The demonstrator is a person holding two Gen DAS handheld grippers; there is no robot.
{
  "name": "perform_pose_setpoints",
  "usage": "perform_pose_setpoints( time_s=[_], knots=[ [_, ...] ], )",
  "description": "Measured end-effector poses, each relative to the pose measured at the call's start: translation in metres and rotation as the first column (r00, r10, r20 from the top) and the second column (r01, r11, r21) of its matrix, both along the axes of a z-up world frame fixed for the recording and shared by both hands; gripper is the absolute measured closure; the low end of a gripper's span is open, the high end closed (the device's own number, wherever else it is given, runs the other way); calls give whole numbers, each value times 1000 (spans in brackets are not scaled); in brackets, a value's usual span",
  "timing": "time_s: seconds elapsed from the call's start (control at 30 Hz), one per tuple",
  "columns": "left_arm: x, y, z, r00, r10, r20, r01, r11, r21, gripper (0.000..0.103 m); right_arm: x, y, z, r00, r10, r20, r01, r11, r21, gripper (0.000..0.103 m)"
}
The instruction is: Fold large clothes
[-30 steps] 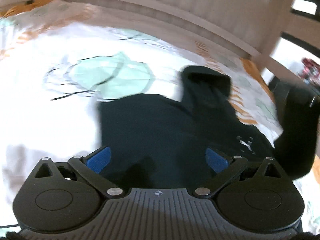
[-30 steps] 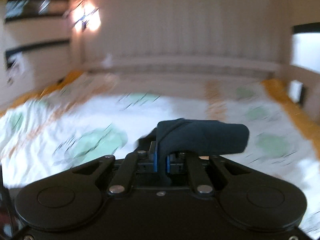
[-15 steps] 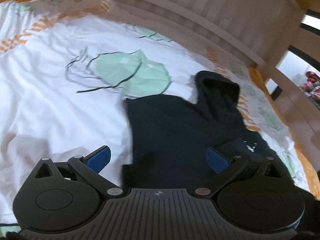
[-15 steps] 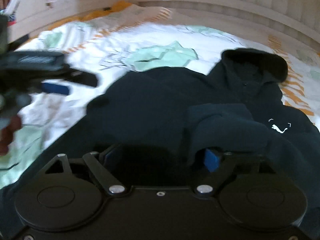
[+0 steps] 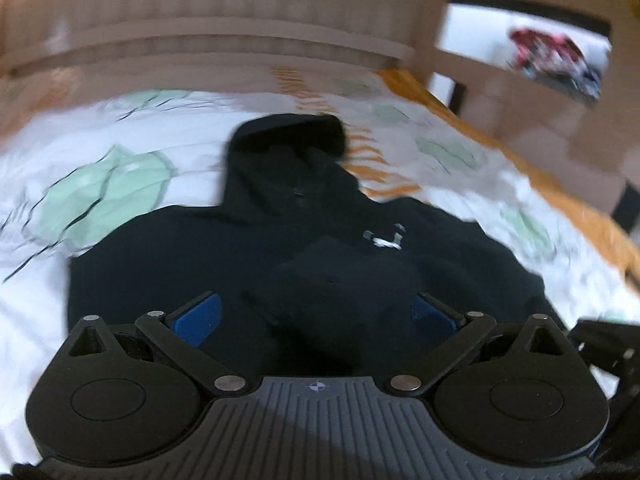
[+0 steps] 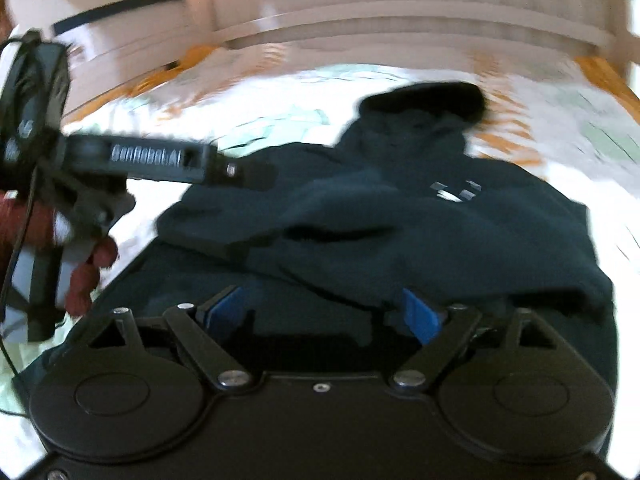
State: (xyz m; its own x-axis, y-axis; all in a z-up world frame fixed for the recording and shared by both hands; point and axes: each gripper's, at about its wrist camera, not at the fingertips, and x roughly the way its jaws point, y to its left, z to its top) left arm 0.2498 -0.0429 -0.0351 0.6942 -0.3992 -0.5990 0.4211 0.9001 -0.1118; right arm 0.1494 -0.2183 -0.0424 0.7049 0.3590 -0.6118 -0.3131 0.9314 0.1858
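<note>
A black hoodie [image 5: 224, 248] with a small white chest logo lies front up on the bed, hood toward the headboard. One sleeve [image 5: 340, 276] is folded across its chest. My left gripper [image 5: 314, 314] is open and empty just above the hoodie's lower part. My right gripper [image 6: 324, 312] is open over the hoodie [image 6: 460, 240], with the folded sleeve [image 6: 320, 220] lying just ahead of its blue pads. The left gripper [image 6: 240, 172] also shows in the right wrist view at the left, held by a hand.
The bed sheet [image 5: 120, 148] is white with green leaf prints and orange marks. A padded beige headboard [image 5: 240, 44] runs along the far side. A wooden bed edge [image 5: 500, 148] is on the right.
The right gripper has opened and let go of the sleeve, which now lies across the hoodie's chest. Both views are now centred on the hoodie.
</note>
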Motion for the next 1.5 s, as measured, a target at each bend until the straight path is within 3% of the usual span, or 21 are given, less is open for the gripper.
perform_pose_setpoints(
  time_s=[0.2, 0.3, 0.4, 0.53, 0.67, 0.93, 0.97, 1.0, 1.07, 1.13, 1.3, 1.5],
  knots=[
    [11, -36, -30, 1000, -12, -11, 13, 993, 114, 0, -4, -33, -8, 995, -90, -36, 91, 995, 34, 16],
    [14, -24, -37, 998, 62, -6, -60, 988, 140, 0, -5, -41, -12, 993, -104, -48, 106, 993, 43, 16],
    [21, 14, -39, 982, 186, -42, -183, 980, 75, 0, -4, -48, -16, 992, -116, -58, 119, 991, 62, 16],
    [25, 64, -38, 939, 329, -102, -333, 942, -30, 0, -3, -54, -21, 989, -132, -63, 137, 988, 77, 16],
    [32, 91, -44, 922, 333, -197, -361, 924, -126, 0, 0, -63, -25, 985, -155, -76, 162, 982, 93, 16],
    [41, 85, -47, 927, 281, -249, -335, 918, -211, 1, 0, -92, -24, 972, -220, -78, 228, 966, 123, 15],
    [40, 85, -46, 927, 275, -255, -334, 915, -226, 6, 1, -94, -24, 971, -227, -78, 235, 965, 121, 14],
    [39, 86, -45, 931, 264, -251, -326, 911, -252, 42, 2, -97, -23, 970, -231, -78, 239, 964, 119, 13],
    [40, 83, -41, 934, 255, -250, -319, 910, -266, 80, 4, -100, -22, 968, -241, -72, 248, 961, 118, 13],
    [39, 79, -30, 944, 252, -212, -300, 923, -239, 83, 5, -102, -20, 967, -247, -68, 254, 959, 122, 13],
    [41, 91, 3, 967, 234, -103, -253, 928, -274, 85, 5, -105, -7, 970, -242, -26, 243, 961, 135, 13],
    [57, 90, -12, 965, 229, -126, -247, 956, -156, 85, 21, -107, 12, 964, -256, 70, 244, 958, 150, 12]
  ],
)
